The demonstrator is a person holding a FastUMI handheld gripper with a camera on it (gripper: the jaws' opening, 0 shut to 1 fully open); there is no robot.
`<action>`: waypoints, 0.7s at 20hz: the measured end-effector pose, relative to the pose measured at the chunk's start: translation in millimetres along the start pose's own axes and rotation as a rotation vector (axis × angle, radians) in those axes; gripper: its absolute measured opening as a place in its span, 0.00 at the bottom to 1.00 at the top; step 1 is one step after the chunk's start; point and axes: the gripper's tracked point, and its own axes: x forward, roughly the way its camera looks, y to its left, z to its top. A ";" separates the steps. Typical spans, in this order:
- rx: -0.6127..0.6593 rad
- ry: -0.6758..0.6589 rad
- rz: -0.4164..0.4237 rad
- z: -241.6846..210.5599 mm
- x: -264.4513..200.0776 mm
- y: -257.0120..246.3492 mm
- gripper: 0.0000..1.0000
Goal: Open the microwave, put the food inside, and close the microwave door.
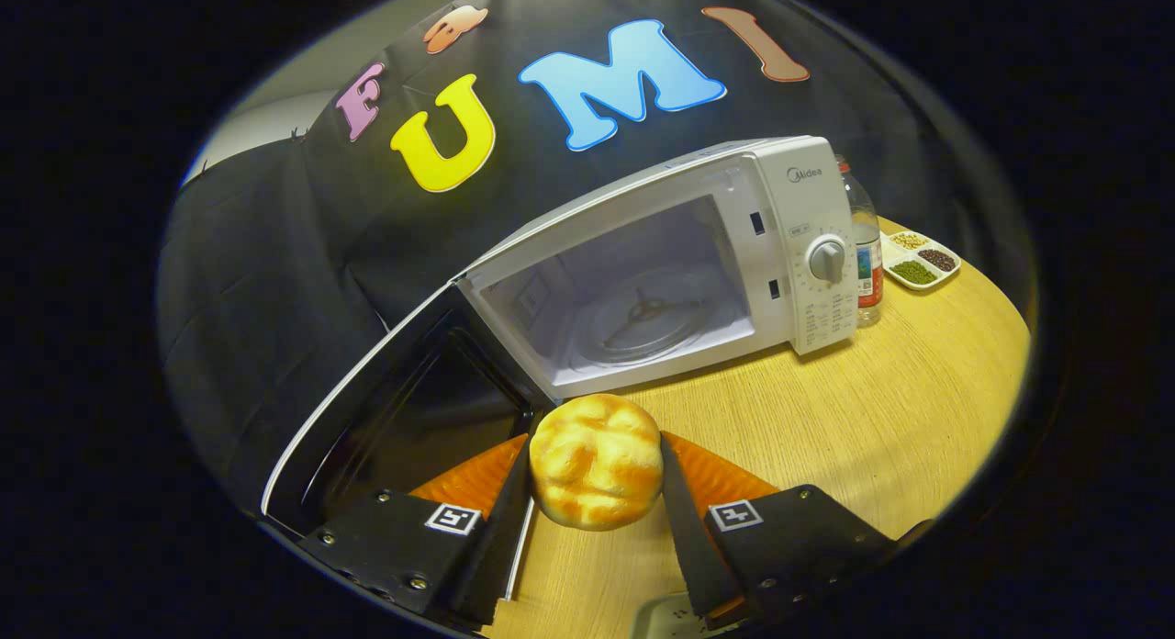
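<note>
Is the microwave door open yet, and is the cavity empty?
Open: the white microwave's dark-windowed door is swung wide. The cavity holds only the glass turntable. The golden bread roll sits between the gripper's fingers, outside it.

A golden, crusty bread roll [596, 462] sits clamped between the jaws, raised above the desk. Beyond it the white microwave [698, 253] stands open, its door [404, 409] swung left, glass turntable [643, 322] bare inside.
</note>
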 end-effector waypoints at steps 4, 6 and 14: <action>0.016 -0.026 0.005 18.3 29.3 1.6 0.76; 0.016 -0.046 -0.001 27.9 44.4 -1.8 0.76; 0.044 -0.106 -0.034 46.8 100.8 -18.8 0.75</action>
